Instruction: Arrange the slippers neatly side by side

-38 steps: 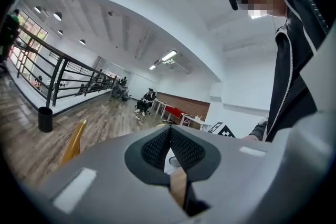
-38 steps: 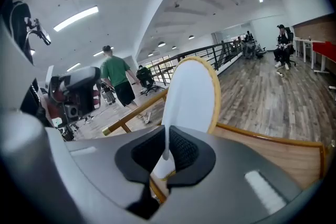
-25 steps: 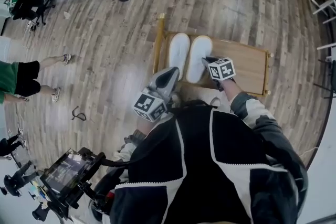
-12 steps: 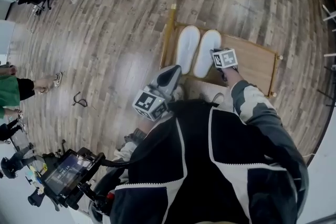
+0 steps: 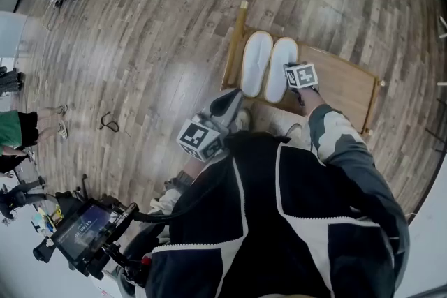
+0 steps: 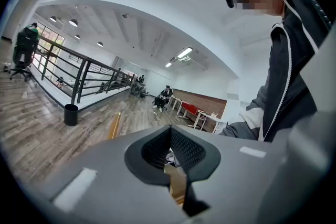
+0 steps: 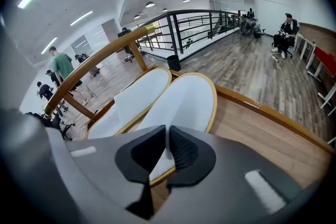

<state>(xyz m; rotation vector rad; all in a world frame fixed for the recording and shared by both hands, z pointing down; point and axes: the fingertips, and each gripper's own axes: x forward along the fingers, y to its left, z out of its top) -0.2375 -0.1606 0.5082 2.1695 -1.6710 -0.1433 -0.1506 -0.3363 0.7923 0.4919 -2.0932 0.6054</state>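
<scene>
Two white slippers lie side by side on the wooden tray, toes pointing away from the right tongs. Those tongs seem to pinch the heel of the right-hand slipper. The left tongs, pressed together and empty, hang well aside. Placement looks nearly finished; next comes a clean release. The slippers are soft and flat, with tan-piped rims and rounded toes.

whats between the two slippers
Nothing: the left slipper and right slipper lie side by side on the wooden tray, rims meeting or nearly; the right gripper view shows it.
</scene>
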